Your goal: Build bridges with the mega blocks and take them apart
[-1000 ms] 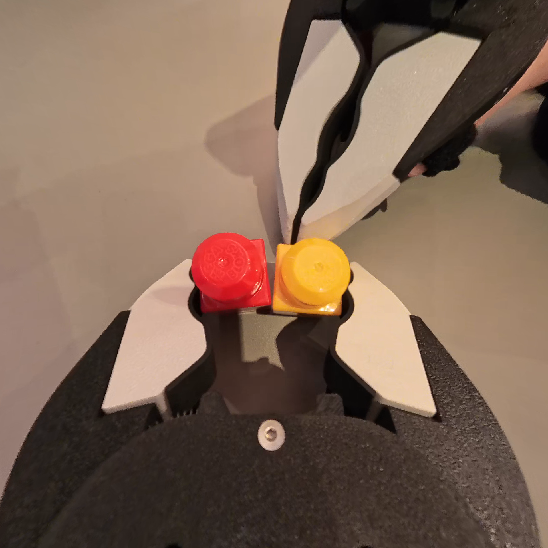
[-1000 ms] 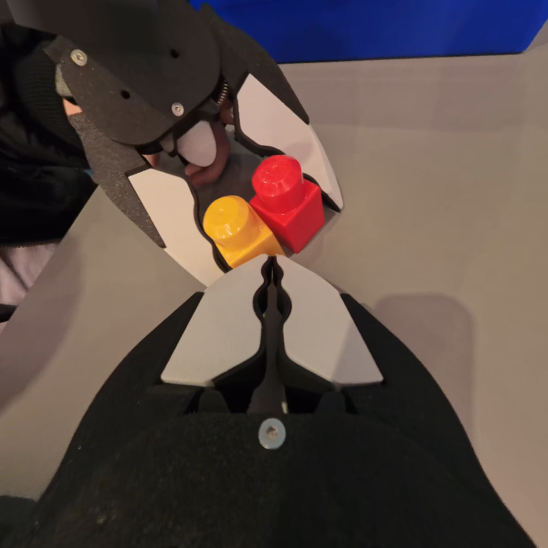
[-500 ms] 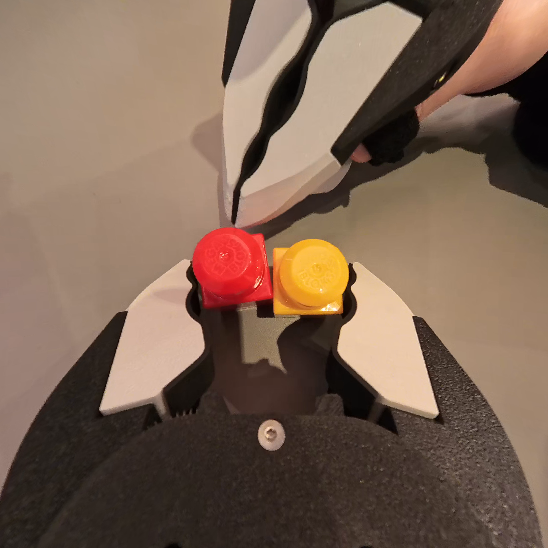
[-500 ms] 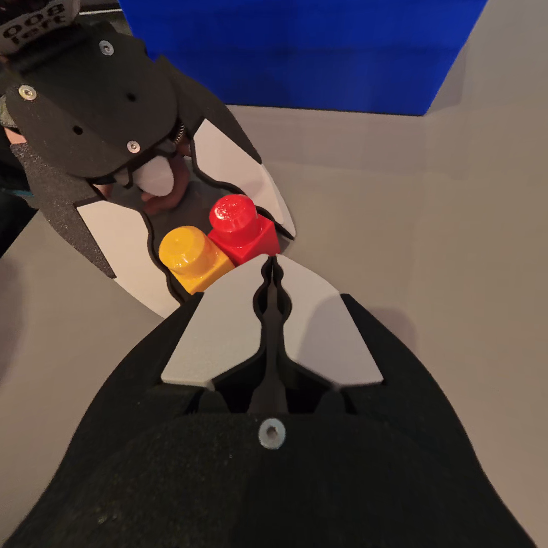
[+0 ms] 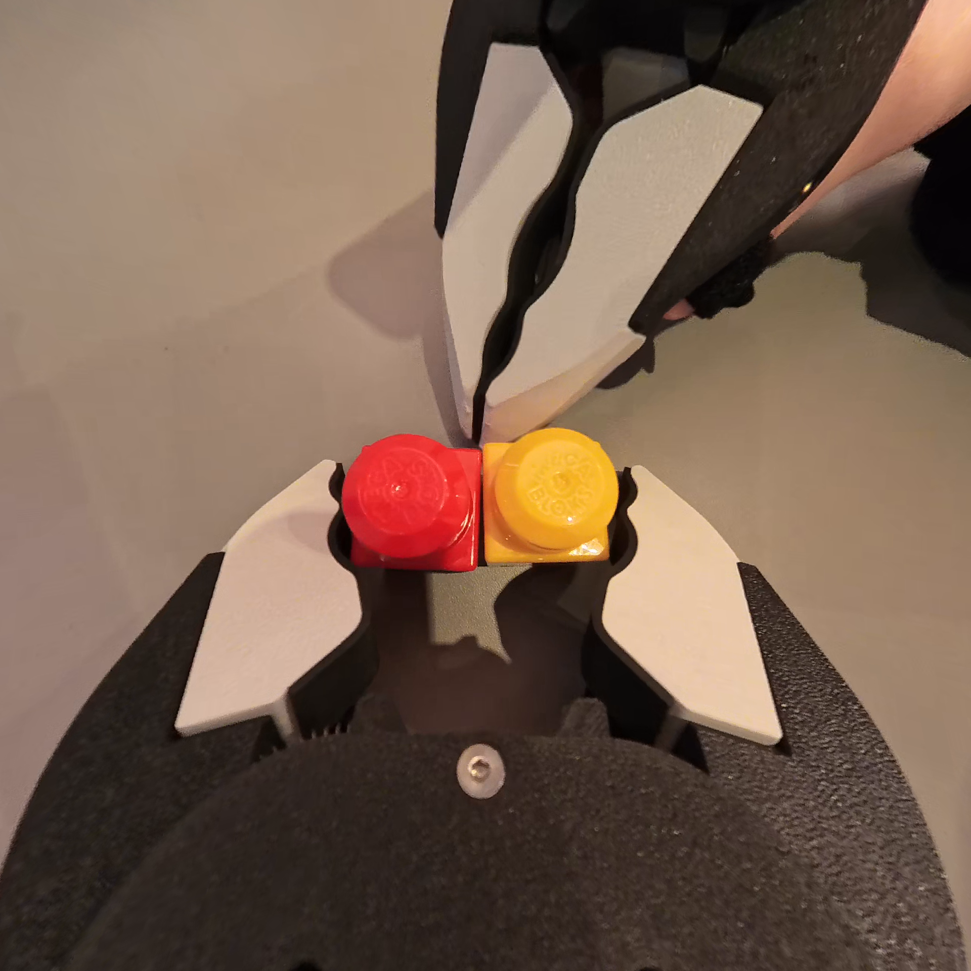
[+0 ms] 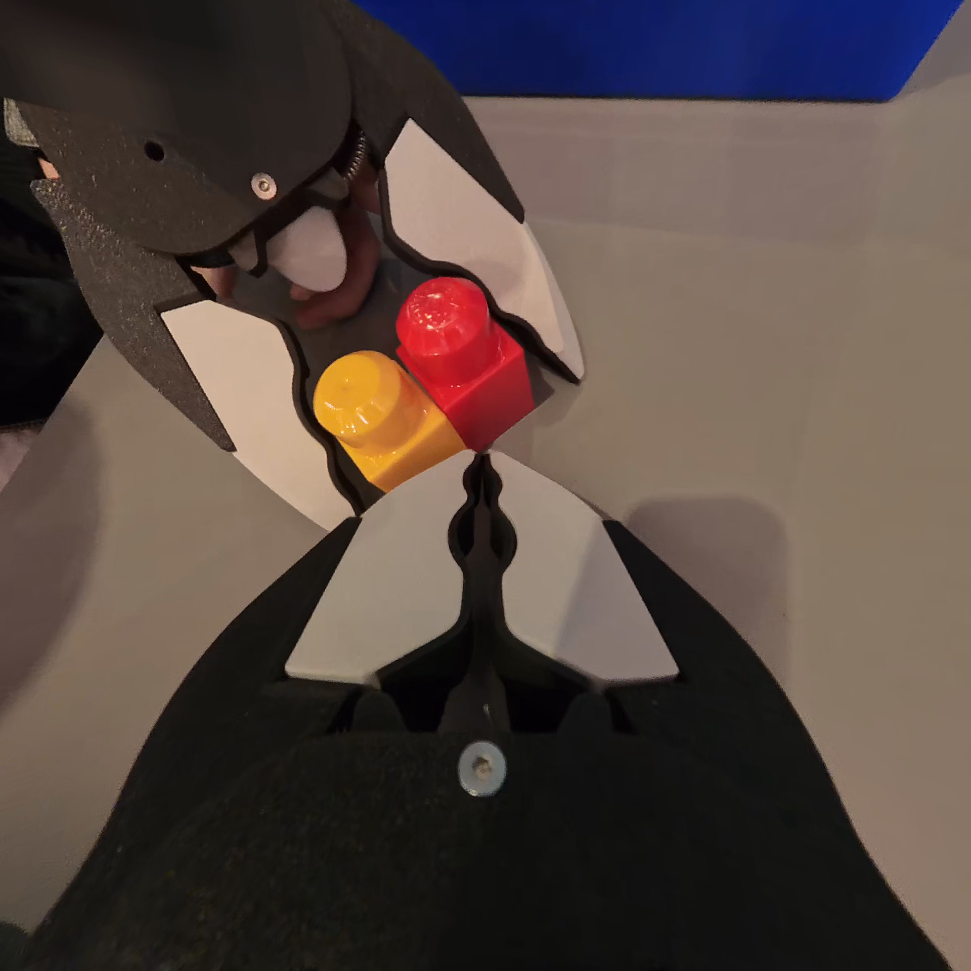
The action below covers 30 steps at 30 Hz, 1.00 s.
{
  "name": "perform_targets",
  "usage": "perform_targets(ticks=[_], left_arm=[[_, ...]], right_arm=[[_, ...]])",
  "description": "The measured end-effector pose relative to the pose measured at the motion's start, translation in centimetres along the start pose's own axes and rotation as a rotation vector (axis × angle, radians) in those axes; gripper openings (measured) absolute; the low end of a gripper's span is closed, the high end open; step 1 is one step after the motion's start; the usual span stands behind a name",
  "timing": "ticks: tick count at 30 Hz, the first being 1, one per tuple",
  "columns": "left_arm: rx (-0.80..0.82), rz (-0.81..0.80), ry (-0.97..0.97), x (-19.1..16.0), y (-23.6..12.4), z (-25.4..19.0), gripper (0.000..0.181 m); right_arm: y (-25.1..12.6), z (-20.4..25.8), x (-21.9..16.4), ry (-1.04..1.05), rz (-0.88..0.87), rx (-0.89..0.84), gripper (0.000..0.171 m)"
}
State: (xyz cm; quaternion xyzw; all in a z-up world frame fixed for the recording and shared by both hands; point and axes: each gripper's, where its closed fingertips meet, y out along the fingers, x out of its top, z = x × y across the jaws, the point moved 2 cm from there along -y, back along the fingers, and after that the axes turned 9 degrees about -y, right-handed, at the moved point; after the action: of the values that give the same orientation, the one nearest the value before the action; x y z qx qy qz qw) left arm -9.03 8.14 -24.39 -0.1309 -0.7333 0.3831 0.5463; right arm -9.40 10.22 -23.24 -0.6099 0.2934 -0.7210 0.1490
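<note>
left hand-held gripper [image 5: 479, 517] clamps red block [image 5: 410, 504] and yellow block [image 5: 551, 494], studs embossed; right hand-held gripper [image 6: 481, 462] closed, empty; only right view shows blue panel [image 6: 657, 47] at 12 o'clock.

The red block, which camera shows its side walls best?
The right wrist view: the red block is seen obliquely, showing its stud and two side walls. The left wrist view looks straight down, so its stud top hides nearly everything below.

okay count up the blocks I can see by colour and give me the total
Red block: 1
Yellow block: 1
Total: 2 blocks, standing side by side and touching, clamped together between the fingers of the left gripper. The right gripper is closed and empty, with its tip at the seam between them.
</note>
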Motion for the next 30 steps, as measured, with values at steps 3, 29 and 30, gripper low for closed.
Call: perform_targets(ticks=[3, 29, 30], left_arm=[[-0.002, 0.000, 0.000, 0.0, 0.0, 0.0, 0.098], [0.028, -0.012, -0.034, -0.4, -0.5, 0.2, 0.093], [0.029, -0.012, -0.035, -0.4, -0.5, 0.2, 0.093]], right_arm=[[-0.4, 0.5, -0.2, 0.013, 0.002, 0.039, 0.000], [-0.3, 1.5, -0.2, 0.015, -0.018, 0.103, 0.000], [-0.3, 1.5, -0.2, 0.015, -0.018, 0.103, 0.000]])
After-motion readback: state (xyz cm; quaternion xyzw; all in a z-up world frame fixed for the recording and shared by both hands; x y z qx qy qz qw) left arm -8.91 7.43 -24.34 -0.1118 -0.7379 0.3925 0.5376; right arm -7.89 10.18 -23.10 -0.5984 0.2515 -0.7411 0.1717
